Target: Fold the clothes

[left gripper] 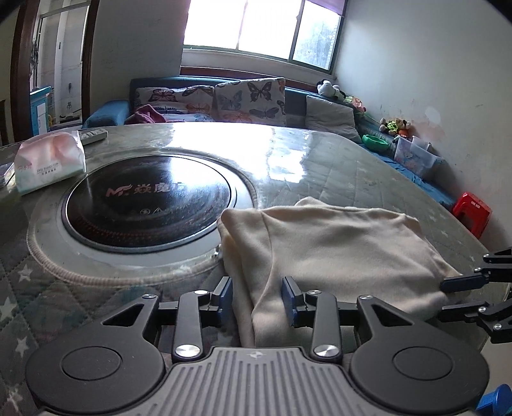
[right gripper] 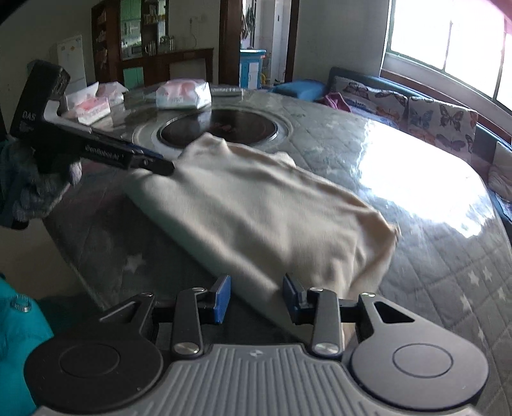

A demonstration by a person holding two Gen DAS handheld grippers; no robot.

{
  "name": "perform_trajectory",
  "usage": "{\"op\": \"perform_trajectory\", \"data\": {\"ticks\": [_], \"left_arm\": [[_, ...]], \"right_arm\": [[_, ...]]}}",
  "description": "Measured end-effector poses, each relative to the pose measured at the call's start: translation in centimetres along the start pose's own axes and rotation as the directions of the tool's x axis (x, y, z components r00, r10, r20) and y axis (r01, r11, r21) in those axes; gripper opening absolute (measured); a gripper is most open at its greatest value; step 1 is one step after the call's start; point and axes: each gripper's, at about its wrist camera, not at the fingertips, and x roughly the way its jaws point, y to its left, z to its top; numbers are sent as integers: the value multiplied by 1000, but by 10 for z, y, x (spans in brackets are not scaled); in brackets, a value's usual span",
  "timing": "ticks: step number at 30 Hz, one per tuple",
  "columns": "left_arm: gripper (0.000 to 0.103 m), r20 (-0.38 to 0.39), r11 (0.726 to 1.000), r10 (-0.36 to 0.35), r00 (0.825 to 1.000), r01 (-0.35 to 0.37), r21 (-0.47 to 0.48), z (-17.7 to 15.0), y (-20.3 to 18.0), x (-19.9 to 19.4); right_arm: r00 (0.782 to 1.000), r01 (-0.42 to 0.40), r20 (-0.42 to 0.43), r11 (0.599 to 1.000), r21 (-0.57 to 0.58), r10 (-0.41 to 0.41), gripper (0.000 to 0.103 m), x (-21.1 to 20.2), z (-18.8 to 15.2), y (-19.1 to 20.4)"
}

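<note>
1. The garment (left gripper: pixel 336 252), cream and already folded over on itself, lies on the near part of the table (left gripper: pixel 336 166), at about 4 o'clock from the round cooktop (left gripper: pixel 150 204) set in the table's middle.
2. In the left wrist view one folded edge of the garment runs down between the fingers of the left gripper (left gripper: pixel 257 299); the blue pads stand apart, the cloth nearer the right-hand pad, and whether either pad presses on it cannot be told.
3. In the right wrist view the garment (right gripper: pixel 256 208) runs from 11 o'clock down to 5 o'clock, and its near end sits between the fingers of the right gripper (right gripper: pixel 256 299). These pads also stand apart with cloth between them; a firm pinch cannot be confirmed.
4. The right gripper also shows at 3 o'clock in the left view, its dark finger (left gripper: pixel 464 283) touching the garment's corner.
5. The left gripper (right gripper: pixel 160 166) shows at 9 o'clock in the right view, held by a gloved hand (right gripper: pixel 35 185), its tip at the garment's far corner.
6. A quilted, star-printed cover under a glossy sheet spreads over the table.
7. A tissue pack (left gripper: pixel 51 161) rests at 10 o'clock from the cooktop, with a remote (left gripper: pixel 92 135) just beyond it.
8. Past the table, a sofa with butterfly cushions (left gripper: pixel 249 100) stands under the window (left gripper: pixel 262 28); a red stool (left gripper: pixel 472 212) is on the floor at 3 o'clock.
</note>
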Motion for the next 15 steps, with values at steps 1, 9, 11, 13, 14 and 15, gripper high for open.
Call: {"op": "perform_trajectory", "data": {"ticks": [1, 9, 11, 13, 14, 15], "left_arm": [[37, -2, 1000, 1, 1000, -1, -1, -2, 0, -1], [38, -8, 1000, -1, 1000, 0, -22, -5, 1, -5], [38, -13, 999, 0, 1000, 0, -33, -6, 2, -5], [38, -18, 999, -5, 1000, 4, -51, -6, 4, -5], [38, -21, 998, -7, 1000, 6, -59, -7, 5, -5], [38, -23, 998, -9, 1000, 8, -65, -7, 6, -5]], "right_arm": [[1000, 0, -9, 1000, 3, 0, 36, -1, -2, -1], [999, -21, 47, 998, 67, 18, 36, -12, 5, -12], [998, -21, 63, 996, 91, 16, 36, -10, 8, -16], [999, -17, 42, 994, 106, 13, 36, -3, 6, -20], [999, -16, 30, 993, 113, 13, 36, 0, 4, -22], [1000, -19, 20, 993, 116, 17, 36, 2, 3, -23]]}}
